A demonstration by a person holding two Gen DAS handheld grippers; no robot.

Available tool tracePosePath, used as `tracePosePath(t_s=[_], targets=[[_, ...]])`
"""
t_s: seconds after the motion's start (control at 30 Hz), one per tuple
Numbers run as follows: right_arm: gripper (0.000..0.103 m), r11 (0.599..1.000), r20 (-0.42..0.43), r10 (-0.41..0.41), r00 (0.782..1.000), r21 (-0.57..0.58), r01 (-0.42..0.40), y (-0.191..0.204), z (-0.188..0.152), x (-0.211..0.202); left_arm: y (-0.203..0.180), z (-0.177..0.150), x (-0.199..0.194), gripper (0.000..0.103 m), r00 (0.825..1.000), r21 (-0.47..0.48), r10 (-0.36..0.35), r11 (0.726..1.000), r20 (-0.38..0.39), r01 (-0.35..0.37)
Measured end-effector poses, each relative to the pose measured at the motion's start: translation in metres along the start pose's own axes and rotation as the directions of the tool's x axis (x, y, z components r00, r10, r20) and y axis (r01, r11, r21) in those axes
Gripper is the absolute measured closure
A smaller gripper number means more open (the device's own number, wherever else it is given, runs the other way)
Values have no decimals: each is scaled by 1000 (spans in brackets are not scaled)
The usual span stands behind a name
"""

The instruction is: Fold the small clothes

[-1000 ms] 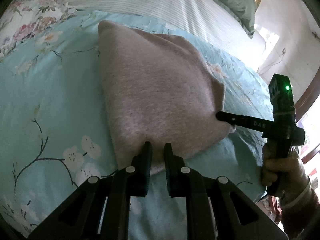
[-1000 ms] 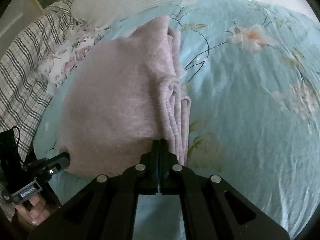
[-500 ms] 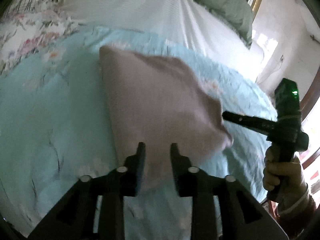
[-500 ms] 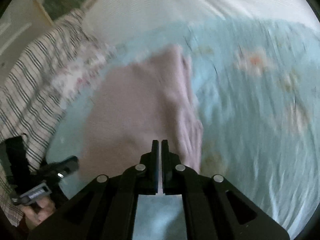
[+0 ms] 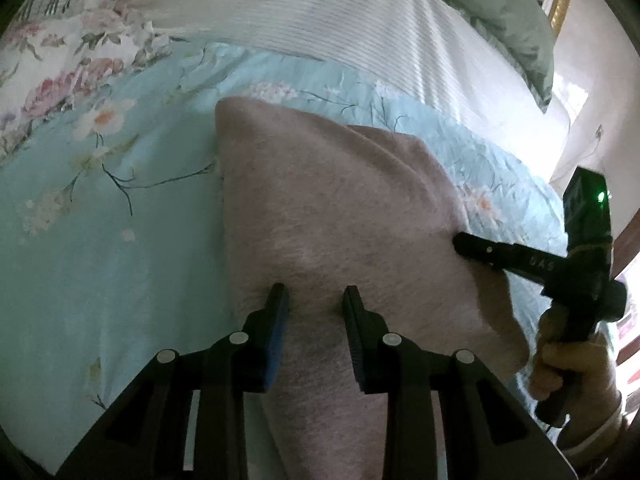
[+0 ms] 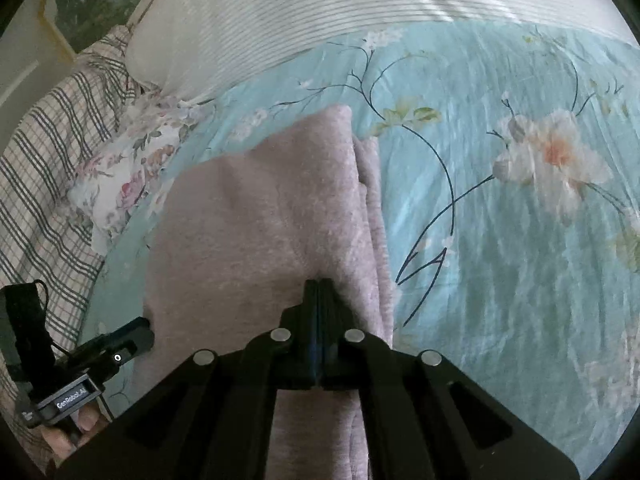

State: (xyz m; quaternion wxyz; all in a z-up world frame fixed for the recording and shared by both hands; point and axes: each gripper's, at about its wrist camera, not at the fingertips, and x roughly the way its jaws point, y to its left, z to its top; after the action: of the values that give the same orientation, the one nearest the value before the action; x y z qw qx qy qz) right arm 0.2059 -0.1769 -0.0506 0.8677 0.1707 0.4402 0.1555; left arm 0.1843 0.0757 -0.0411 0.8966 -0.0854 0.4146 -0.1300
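A folded pinkish-grey fleece garment [image 5: 340, 208] lies on a light blue floral bedspread [image 5: 100, 240]. My left gripper [image 5: 316, 300] is open, its fingers resting over the garment's near part. My right gripper [image 6: 319, 286] is shut, its tips pressed against the garment [image 6: 256, 220] near its layered right edge; whether cloth is pinched I cannot tell. In the left wrist view the right gripper [image 5: 460, 242] touches the garment's right edge. The left gripper [image 6: 146, 326] shows at the lower left of the right wrist view.
A white striped pillow [image 5: 320, 12] and a green pillow [image 5: 500, 12] lie at the head of the bed. A floral cloth [image 6: 128, 176] and a plaid cloth [image 6: 44, 152] lie at the left side. The bedspread [image 6: 520, 240] stretches to the right.
My left gripper has opened wider and moved forward over the garment. Both cameras now sit closer to the garment. My right gripper stays shut at the garment's edge.
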Motion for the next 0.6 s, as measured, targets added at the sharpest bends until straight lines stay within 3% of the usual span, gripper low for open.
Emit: tracePosePath(t_s=[0.27,0.37,0.43,0.47,0.5,0.6], targets=[[100,999,31,31,999,-8,-31,13,-8,-37,1,-17,-35,73,1000,-40,12,999,22,-11],[99,999,41,23,999,-26,-22,21,-24,-58,-1,-33,-51,58,998,-68,66,996,24,-64],[90,999,37,24,999,-38,-23,25,-35,-67,-3,-43,-58,26,992,-71,124,990,30,-121],[71,999,34,20,999,-45,-18,26,-41,-71,-4,-51,-63,18,986,-76,163,984,32,-161],[50,998,34,14,999,-55,-12,28,-48,-75,-6,-58,-67,13,982,-84,188,979,34,-184],[45,995,42,-1,999,-103,6,35,-69,-87,-6,-75,-77,13,982,-85,188,979,28,-185]])
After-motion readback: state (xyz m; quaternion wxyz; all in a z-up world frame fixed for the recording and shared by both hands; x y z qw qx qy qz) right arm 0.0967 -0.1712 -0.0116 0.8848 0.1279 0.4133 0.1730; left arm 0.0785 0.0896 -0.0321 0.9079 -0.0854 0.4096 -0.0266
